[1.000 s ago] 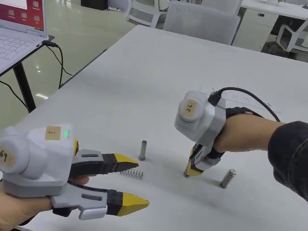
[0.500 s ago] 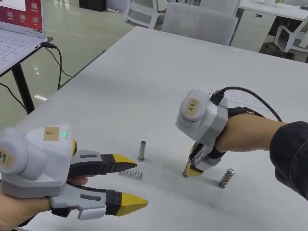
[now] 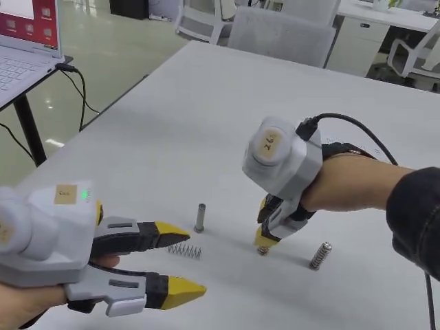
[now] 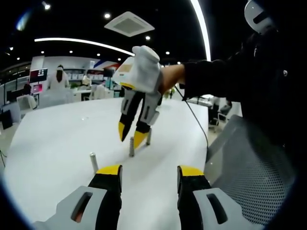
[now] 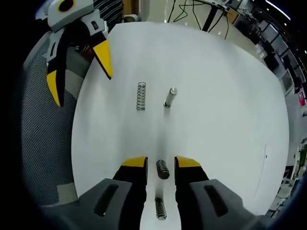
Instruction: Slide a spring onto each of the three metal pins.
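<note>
The left tongs (image 3: 180,262) are hovering wide open and empty over the near left part of the white surface (image 3: 206,124). Just past their upper tip a loose spring (image 3: 184,250) is lying flat, and just behind it a bare metal pin (image 3: 200,217) is standing upright. Further right, the right tongs (image 3: 267,237) are pointing down with jaws narrowly parted. In the right gripper view a spring-covered pin (image 5: 162,169) is sitting between their tips, not clearly touching either one. Rightmost, a second sprung pin (image 3: 320,255) is standing apart from them.
</note>
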### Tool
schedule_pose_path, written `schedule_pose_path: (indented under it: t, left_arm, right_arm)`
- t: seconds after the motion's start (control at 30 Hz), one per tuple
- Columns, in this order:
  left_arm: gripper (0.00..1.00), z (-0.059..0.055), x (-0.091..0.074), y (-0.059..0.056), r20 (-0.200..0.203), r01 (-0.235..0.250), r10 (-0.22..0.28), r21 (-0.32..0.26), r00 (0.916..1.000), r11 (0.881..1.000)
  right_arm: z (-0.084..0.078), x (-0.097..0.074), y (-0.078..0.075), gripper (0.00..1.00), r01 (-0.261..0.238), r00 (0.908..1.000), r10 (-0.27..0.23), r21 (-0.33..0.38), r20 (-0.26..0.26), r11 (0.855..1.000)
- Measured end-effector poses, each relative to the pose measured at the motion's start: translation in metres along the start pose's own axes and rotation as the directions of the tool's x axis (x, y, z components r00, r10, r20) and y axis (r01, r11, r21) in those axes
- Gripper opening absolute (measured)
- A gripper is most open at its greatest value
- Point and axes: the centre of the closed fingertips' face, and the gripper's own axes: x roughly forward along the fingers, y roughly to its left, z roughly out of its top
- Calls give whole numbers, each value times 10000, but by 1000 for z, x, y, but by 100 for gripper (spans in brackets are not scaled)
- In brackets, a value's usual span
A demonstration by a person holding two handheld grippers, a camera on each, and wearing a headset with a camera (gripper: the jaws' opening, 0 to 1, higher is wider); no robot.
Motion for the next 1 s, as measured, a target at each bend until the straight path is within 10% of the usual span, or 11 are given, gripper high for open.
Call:
schedule_pose_path:
  t: [1.0]
  left_arm:
    - [39, -5, -8, 0, 4, -319, 319, -216, 9995, 9993]
  right_arm:
    - [71, 47, 35, 15, -709, 9857, 724, -150, 1524, 9974]
